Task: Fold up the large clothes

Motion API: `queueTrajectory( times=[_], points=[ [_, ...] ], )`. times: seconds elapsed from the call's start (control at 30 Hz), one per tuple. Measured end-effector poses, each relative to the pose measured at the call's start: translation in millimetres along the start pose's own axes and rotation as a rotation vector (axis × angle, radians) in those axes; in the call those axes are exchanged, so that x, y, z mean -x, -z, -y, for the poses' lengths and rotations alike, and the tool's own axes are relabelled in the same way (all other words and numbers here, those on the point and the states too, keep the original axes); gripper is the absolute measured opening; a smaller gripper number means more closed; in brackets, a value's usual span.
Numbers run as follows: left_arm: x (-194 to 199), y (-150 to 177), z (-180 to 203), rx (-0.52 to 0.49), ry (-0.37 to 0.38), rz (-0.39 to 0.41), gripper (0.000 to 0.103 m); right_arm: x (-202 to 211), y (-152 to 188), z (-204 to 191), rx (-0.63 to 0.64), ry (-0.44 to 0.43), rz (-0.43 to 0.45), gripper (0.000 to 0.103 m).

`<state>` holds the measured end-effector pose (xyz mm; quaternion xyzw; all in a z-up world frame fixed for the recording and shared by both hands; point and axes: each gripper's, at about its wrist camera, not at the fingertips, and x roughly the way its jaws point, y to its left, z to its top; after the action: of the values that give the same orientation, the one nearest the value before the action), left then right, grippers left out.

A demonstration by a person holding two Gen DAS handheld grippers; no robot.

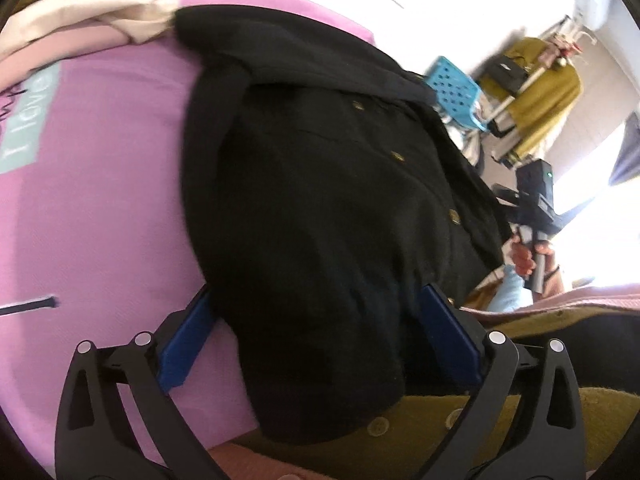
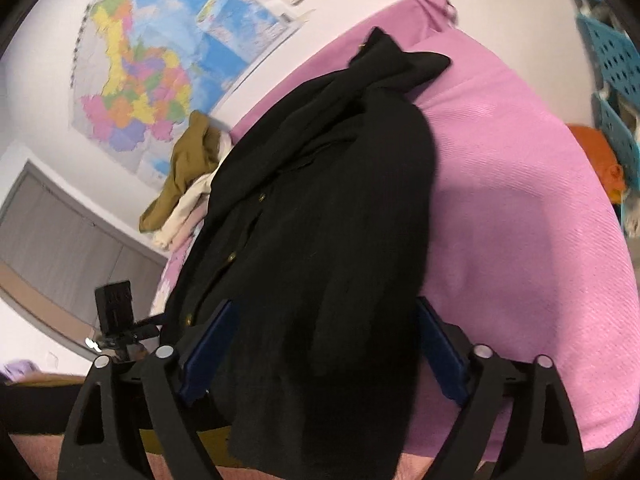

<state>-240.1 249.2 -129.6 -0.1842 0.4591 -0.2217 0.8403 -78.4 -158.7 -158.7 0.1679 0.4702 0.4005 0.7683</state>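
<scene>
On the left of the bed (image 1: 100, 200), covered in pink, a heap of beige and olive clothes (image 1: 100, 16) is kept well apart from the work, presumably waiting its turn or already done. In the middle the black coat (image 1: 320, 184) is laid lengthwise on the bed, buttons up, its near end hanging over the edge toward the person; it appears to be spread this way so that a fold can be made across it.

The left tongs (image 1: 316, 332) are held wide apart, the blue pads standing either side of the coat's near end and not seen to press on it. The right tongs (image 2: 322, 348) are likewise spread, astride the other side of the same hem, with cloth between the pads but no pinch visible. Both are judged to be placed for taking up the near corners together.
</scene>
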Motion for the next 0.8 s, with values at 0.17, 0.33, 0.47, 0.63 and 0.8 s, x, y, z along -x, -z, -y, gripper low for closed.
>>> queueTrajectory(
  times=[0.17,0.33,0.47,0.63,0.8],
  points=[
    [-16,-4,14,-0.016,0.076,-0.012,0.097,-4,1,-7,0.002,-0.121,0.011,0.087],
    [-27,-17,20,-0.02,0.047,-0.007,0.097,-10,1,-12,0.036,-0.06,-0.014,0.081],
    [-28,-21,20,-0.003,0.0,0.015,0.081,-8,3,-8,0.009,-0.071,0.002,0.066],
    [-29,-26,11,0.065,-0.055,0.0,0.038,-7,13,-4,-0.006,-0.138,0.016,0.055],
    [-30,-26,7,0.083,-0.002,0.0,0.053,-8,10,-11,0.01,-0.149,0.025,0.073]
  ],
)
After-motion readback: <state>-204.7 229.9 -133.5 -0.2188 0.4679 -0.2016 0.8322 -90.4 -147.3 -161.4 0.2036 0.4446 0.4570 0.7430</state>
